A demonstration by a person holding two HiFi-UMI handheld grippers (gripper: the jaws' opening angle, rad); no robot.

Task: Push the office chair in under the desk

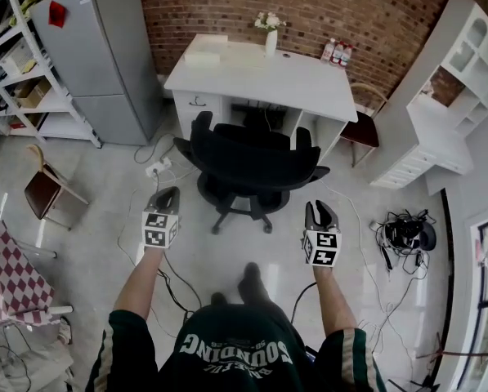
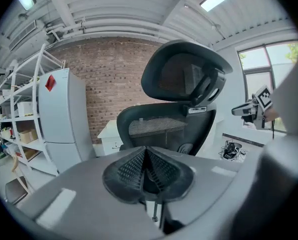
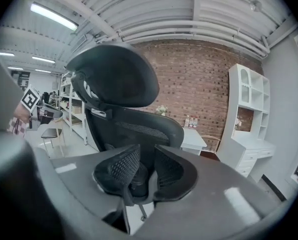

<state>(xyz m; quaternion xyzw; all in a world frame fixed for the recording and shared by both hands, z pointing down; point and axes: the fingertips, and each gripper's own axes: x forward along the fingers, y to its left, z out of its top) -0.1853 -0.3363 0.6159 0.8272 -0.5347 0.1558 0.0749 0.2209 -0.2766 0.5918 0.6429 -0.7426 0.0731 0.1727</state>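
Far off to the left of my left gripper (image 1: 167, 194) stand the open shelves (image 1: 15, 64) and the grey fridge (image 1: 105, 55), with a small wooden chair (image 1: 43, 190) on the floor nearer that side. In the left gripper view its jaws are clenched, pads pressed together at the tips with nothing between them. Neither gripper touches anything. Straight ahead, between my two grippers and a little beyond their tips, is the office chair (image 1: 248, 158). Its black backrest faces me and its seat is turned toward the white desk (image 1: 260, 76). The chair's front sits close to the desk's opening, while the backrest and wheel base stand out on the open floor. A vase of flowers (image 1: 270, 31) stands at the desk's far edge. My right gripper (image 1: 320, 211) is level with the left on the chair's other side. Its jaws are released, a clear gap between the pads and nothing in it. Further right of it a tangle of cables (image 1: 407, 233) lies on the floor, and beyond that stands the white cabinet (image 1: 456, 96)
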